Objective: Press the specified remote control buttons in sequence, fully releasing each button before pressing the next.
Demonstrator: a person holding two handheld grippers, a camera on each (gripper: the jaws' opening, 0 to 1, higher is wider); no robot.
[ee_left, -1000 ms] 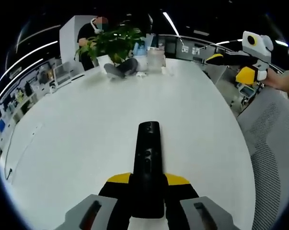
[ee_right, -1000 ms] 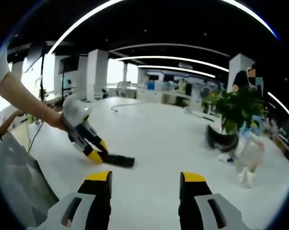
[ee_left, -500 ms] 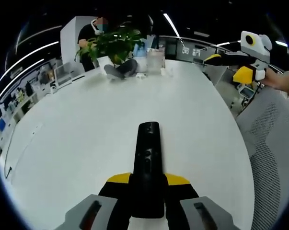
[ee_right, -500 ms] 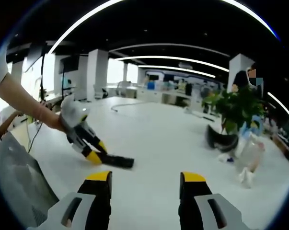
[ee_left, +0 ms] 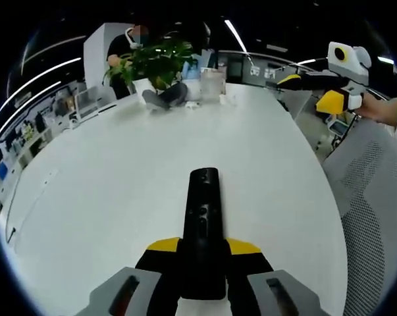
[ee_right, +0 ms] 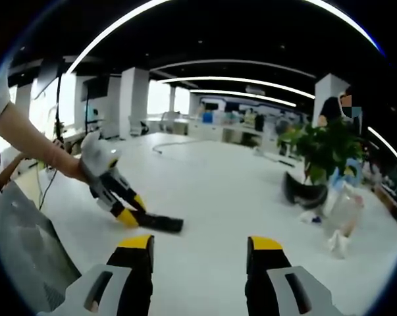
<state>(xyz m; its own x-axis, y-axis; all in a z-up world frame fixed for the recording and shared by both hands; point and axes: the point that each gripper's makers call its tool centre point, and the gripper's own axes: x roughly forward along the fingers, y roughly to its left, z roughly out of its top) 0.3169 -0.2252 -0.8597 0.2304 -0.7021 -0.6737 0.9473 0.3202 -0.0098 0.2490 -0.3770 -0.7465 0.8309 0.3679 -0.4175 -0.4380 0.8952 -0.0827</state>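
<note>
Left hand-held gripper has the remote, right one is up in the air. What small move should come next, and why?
Probably bring the right hand-held gripper down toward the remote. The left hand-held gripper clamps it flat on the white table, buttons up, while the right one's jaws stand open and empty, away from it.

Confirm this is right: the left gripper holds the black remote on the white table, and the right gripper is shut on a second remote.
Not quite. The right gripper is open and holds nothing, as the right gripper view shows. The left gripper does hold the black remote on the white table.
</note>
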